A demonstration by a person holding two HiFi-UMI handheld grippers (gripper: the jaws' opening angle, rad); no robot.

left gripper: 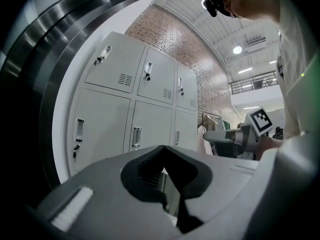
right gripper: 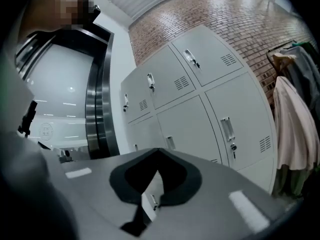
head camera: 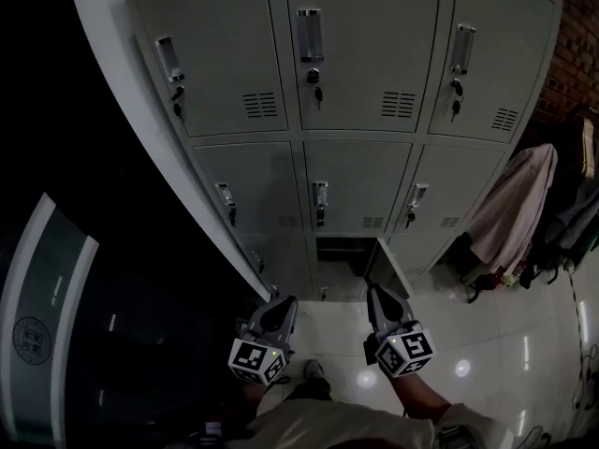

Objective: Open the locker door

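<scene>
A grey bank of lockers (head camera: 356,185) stands ahead, three columns wide. The bottom middle compartment (head camera: 342,253) shows a dark inside, and its door (head camera: 391,267) is swung out to the right. My left gripper (head camera: 284,303) and right gripper (head camera: 374,294) hover side by side low in front of it, both shut and holding nothing, apart from the door. In the left gripper view the left gripper (left gripper: 165,149) points at the lockers (left gripper: 135,109), with the right gripper (left gripper: 232,136) beside it. In the right gripper view the right gripper (right gripper: 157,151) faces the lockers (right gripper: 200,109).
Clothes (head camera: 515,209) hang on a rack right of the lockers. A dark curved column (head camera: 56,325) stands to the left. The floor (head camera: 496,344) is glossy pale tile. The person's shoe (head camera: 314,370) shows between the grippers.
</scene>
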